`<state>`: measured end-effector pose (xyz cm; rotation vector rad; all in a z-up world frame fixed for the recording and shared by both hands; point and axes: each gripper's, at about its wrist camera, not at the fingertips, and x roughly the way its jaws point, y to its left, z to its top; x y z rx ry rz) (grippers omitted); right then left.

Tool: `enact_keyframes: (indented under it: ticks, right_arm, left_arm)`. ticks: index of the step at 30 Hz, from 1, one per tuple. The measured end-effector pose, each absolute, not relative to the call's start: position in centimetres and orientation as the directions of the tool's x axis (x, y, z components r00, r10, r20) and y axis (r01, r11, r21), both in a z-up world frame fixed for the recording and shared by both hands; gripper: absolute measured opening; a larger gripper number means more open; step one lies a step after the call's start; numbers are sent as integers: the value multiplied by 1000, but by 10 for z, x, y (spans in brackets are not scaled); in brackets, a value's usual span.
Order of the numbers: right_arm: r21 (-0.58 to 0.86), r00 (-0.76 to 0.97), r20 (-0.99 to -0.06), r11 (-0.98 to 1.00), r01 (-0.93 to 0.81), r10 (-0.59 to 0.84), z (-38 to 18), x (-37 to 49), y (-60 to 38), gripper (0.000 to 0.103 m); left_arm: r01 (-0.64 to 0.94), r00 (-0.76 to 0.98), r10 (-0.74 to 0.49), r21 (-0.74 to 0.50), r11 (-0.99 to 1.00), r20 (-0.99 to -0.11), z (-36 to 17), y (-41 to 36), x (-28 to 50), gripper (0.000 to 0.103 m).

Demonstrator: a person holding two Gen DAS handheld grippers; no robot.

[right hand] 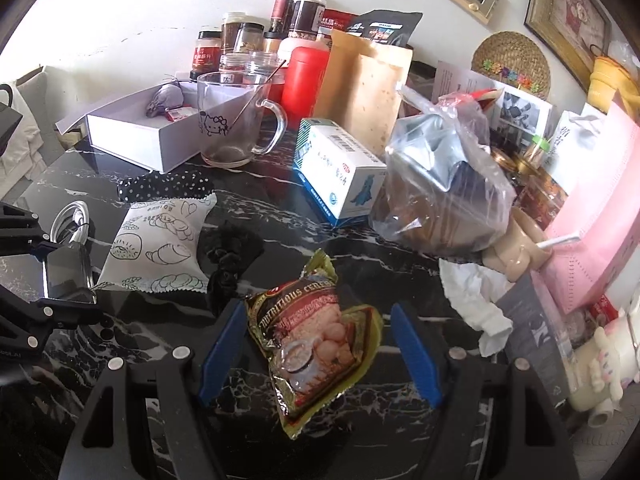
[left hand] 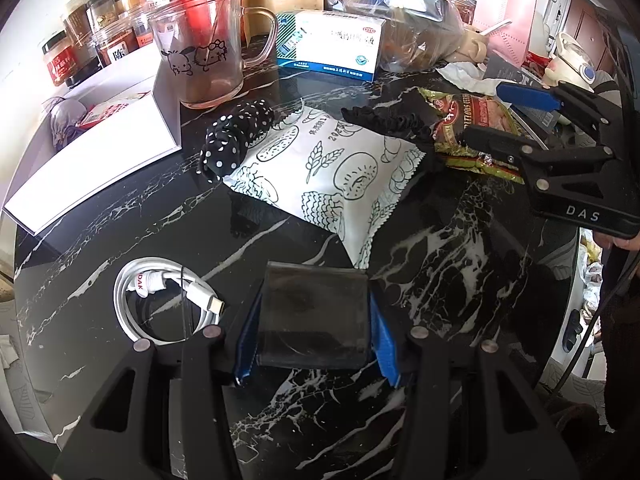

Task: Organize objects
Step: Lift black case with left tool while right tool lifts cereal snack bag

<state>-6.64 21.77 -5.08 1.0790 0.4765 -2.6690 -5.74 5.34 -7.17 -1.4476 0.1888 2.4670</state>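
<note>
fingers of right gripper released, cereal packet lying between them on tabletop; left gripper fingers clenched on dark flat case.

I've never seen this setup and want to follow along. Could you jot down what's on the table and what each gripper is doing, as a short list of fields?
surface: black marble table
left gripper: shut on a dark flat case
right gripper: open around a cereal packet lying on the table
middle: white snack bag, black scrunchie
left side: white cable, white box
back: glass mug, medicine box
</note>
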Motion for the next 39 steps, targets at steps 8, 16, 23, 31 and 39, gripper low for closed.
enact_keyframes:
  ticks: [8, 16, 23, 31, 39]
  right_arm:
    - [-185, -640, -762, -915, 359, -98, -76, -78, 221, 75]
    - [-100, -639, -757, -942, 319, -136, -75, -72, 230, 46]
    - [-61, -646, -750, -958, 280, -141, -70, -57, 237, 46]
    - [-30, -647, -743, -957, 288, -171, -54, -38, 235, 46]
    - [-34, -656, -724, -939, 343, -213, -35, -27, 213, 46]
  left_arm:
    - [-298, -464, 167, -25, -954, -870, -72, 54, -57, 47]
    - [-282, -480, 161, -22, -959, -862, -72, 52, -58, 43]
    - [-274, -474, 191, -63, -960, -860, -71, 48, -56, 42]
    - [-261, -492, 201, -77, -962, -847, -59, 43, -50, 42]
    - [-232, -501, 176, -65, -971, -847, -49, 34, -42, 42]
